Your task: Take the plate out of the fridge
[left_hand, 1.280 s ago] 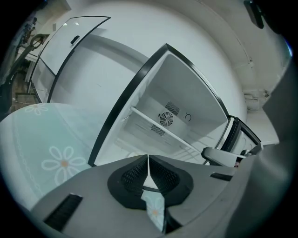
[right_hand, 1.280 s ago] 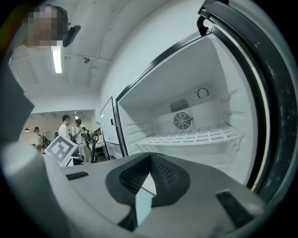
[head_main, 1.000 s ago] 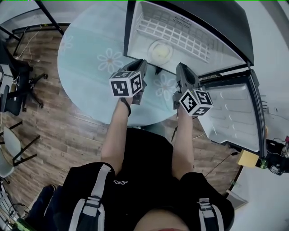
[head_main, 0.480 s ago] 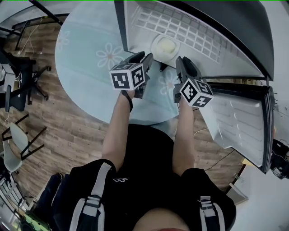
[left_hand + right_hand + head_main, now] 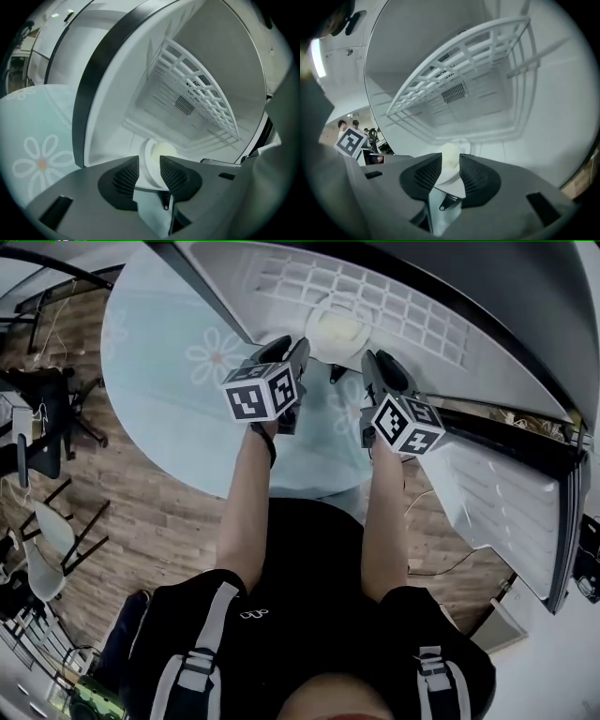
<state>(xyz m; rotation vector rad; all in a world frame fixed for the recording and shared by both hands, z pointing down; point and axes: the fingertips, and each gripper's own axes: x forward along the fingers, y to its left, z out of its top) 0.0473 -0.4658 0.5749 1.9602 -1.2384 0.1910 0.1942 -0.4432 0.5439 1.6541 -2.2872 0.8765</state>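
A white plate (image 5: 337, 329) with a pale yellow lump on it rests on the floor of the open fridge (image 5: 441, 343), near its front edge. In the head view my left gripper (image 5: 296, 346) is at the plate's left side and my right gripper (image 5: 371, 363) is at its right side. Both are at the fridge mouth. In the left gripper view the plate (image 5: 157, 157) shows through the gap of the open left gripper (image 5: 150, 171). In the right gripper view the plate (image 5: 451, 161) lies just beyond the open right gripper (image 5: 450, 171). No pad visibly presses on it.
The fridge stands on a round pale-blue table (image 5: 178, 381) with flower prints. Its door (image 5: 506, 493) hangs open to the right. A white wire shelf (image 5: 201, 93) spans the compartment above the plate. Chairs (image 5: 42, 418) stand on the wood floor at the left.
Both grippers have moved forward from over the table to the fridge opening, and now flank the plate. The head view has shifted toward the fridge.
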